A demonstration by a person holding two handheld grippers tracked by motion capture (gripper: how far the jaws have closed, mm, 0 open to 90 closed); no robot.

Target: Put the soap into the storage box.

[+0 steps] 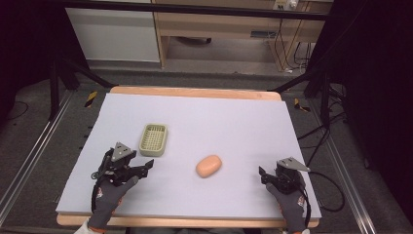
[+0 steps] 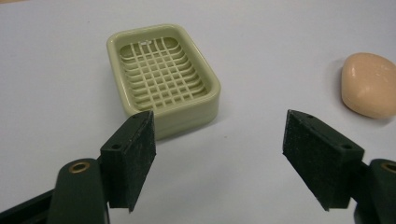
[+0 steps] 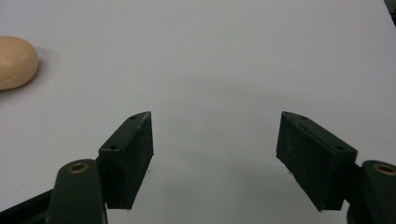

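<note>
the high view takes in the whole bench (image 1: 195,112), with its pale sheet and wooden edge, and both gloved hands at its near side. the left tongs (image 1: 144,168) sit low on the left, jaws apart and holding nothing. the left gripper view gives what the high view cannot: the grid floor of the green soap dish (image 2: 163,77), just beyond the left jaw and not touching it. the peach soap (image 1: 209,166) lies between the two tongs, nearer the left pair, beside the dish but apart from it. the right tongs (image 1: 264,174) rest at the right, jaws wide and empty, the soap (image 3: 16,60) well off to their left.
</note>
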